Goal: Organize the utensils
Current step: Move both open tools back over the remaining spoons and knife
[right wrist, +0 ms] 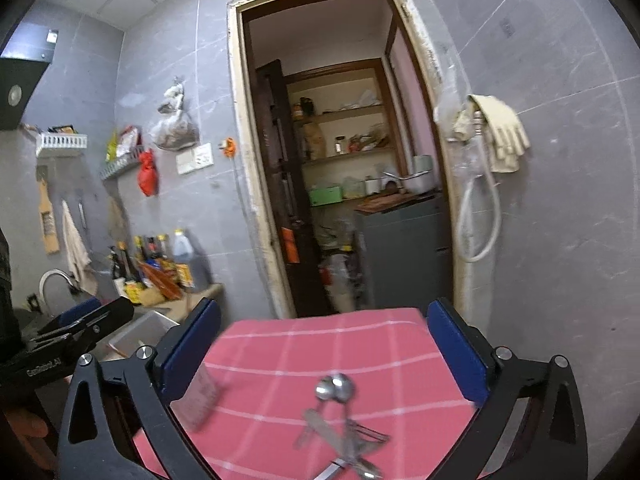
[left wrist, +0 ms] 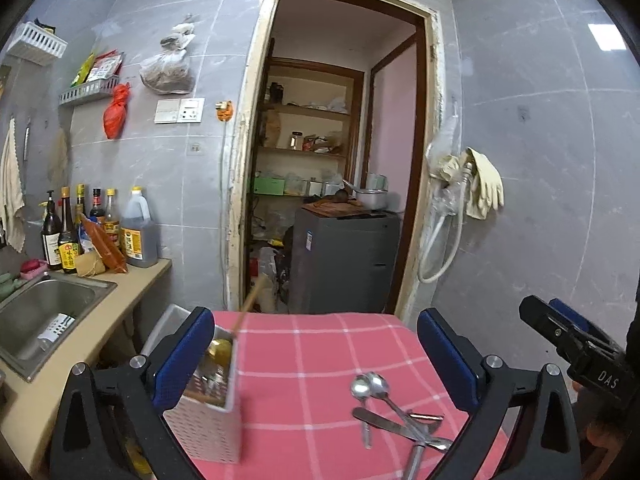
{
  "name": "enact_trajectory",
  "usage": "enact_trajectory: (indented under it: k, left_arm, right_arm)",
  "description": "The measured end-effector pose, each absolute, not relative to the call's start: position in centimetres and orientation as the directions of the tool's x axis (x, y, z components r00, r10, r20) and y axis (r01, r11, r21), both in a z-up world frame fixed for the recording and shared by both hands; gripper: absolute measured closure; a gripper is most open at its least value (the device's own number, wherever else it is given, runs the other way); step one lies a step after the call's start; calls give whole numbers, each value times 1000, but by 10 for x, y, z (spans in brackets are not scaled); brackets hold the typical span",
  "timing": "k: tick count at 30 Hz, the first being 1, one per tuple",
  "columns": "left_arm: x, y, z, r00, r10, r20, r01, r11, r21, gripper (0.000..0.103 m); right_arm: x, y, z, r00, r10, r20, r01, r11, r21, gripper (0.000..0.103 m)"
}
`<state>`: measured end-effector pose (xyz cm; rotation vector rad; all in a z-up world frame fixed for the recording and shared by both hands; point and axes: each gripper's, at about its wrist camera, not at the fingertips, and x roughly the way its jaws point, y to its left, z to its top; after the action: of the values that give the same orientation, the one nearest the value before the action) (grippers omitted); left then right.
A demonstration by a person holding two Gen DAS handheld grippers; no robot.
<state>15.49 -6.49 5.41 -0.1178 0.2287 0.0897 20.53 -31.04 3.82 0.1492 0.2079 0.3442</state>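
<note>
Far left in the left wrist view: sink [left wrist: 52, 312] set in the beige counter [left wrist: 132, 284], sauce bottles [left wrist: 96, 228] lined up behind it. None of it is in play.

Next over, the white perforated utensil holder [left wrist: 208, 420] stands upright on the left part of the pink checked cloth [left wrist: 320, 360], just beside the left finger pad. It already holds some items, including a wooden chopstick [left wrist: 250, 306] leaning out toward the doorway; the other contents are too blurry to name.

Left gripper [left wrist: 316, 356]: fingers spread wide, nothing between them, hovering over the cloth.

Right of centre lies the pile of loose cutlery [left wrist: 394, 416]: two spoons with bowls touching, a knife and other metal handles crossed over each other. It sits well apart from the holder.

Right gripper [right wrist: 324, 354]: fingers also spread wide and empty, aimed at the same pile [right wrist: 340, 424]. That view is motion-blurred.

Risks, as a judgement: the pieces overlap, so pinching one handle could drag or flip its neighbours off the cloth edge. Thin, slick metal could slip from the pads. The light holder may tip if a finger bumps it or a piece drops in at an angle against the leaning chopstick.
</note>
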Motion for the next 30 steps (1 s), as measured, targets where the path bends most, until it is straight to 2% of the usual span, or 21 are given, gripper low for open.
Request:
enact_trajectory:
  k: [12, 24, 30]
  left_arm:
    - [166, -125, 4, 940, 49, -337, -68, 997, -45, 1]
    - [197, -139, -58, 839, 6, -545, -48, 997, -63, 1]
    - [215, -135, -79, 791, 6, -611, -68, 995, -78, 1]
  right_arm:
    - [216, -360, -21, 906, 283, -313, -232, 954, 190, 1]
    - [248, -373, -91, 797, 381, -468, -281, 921, 270, 1]
    - [270, -363, -115, 737, 428, -523, -315, 902, 295, 2]
